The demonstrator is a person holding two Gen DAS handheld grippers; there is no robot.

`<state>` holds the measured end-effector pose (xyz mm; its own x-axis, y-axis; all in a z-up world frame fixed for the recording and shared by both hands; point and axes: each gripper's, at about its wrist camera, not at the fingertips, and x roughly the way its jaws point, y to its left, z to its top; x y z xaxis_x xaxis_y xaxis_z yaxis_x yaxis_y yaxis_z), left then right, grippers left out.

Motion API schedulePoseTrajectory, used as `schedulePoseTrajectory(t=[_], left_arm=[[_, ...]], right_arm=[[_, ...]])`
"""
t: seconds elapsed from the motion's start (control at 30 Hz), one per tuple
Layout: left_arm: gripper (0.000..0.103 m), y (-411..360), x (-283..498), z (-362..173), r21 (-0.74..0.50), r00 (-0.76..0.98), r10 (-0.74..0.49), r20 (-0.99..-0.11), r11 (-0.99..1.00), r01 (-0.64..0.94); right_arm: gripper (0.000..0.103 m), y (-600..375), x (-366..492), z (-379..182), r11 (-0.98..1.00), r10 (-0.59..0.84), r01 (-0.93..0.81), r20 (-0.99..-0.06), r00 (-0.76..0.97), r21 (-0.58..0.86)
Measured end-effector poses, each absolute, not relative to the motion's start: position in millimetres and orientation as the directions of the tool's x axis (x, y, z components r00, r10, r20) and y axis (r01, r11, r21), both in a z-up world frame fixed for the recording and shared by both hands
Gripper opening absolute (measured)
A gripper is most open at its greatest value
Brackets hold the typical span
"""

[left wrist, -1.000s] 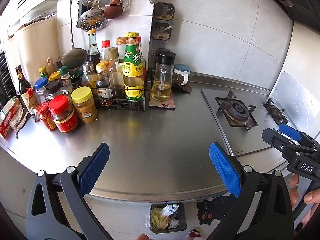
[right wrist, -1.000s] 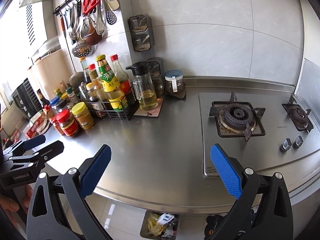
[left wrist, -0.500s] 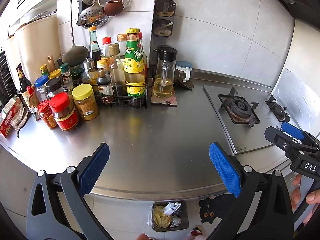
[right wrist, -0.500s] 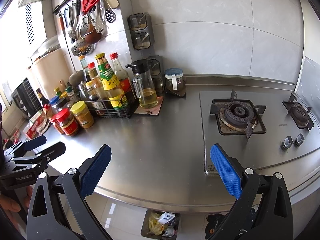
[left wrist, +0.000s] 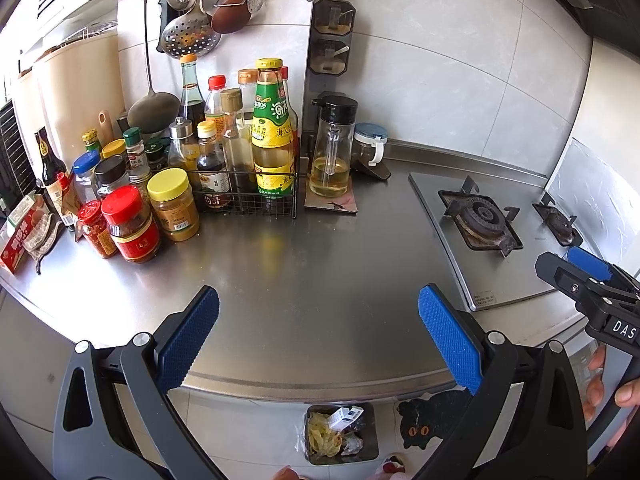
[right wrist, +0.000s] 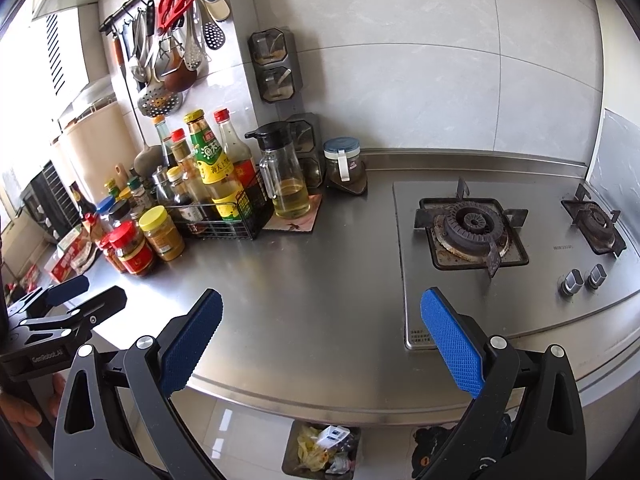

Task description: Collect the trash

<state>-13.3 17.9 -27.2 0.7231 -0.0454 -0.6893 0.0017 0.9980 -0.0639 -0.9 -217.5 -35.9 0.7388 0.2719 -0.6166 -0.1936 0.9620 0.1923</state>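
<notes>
Both grippers' fingers [left wrist: 188,338] [right wrist: 450,346] gape wide, empty, above seemingly full trash bin [left wrist: 372,446]

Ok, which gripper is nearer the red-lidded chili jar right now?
Left. The left gripper hovers over the counter edge with the red-lidded chili jar just ahead to its left. The right gripper sits further right, toward the stove, jaws open on both.
</notes>
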Motion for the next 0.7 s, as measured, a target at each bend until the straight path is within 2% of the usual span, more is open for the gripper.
schedulePoseTrajectory(t=[0.7], left_arm=[[0.095,16.7,-11.9,-29.1,-0.065,0.717,-0.034,-0.697,0.998,-0.016]], right_arm=[[0.1,-217.1,2.7,-38.3,0.96,0.278,-0.196,-0.626,0.728,0.199]])
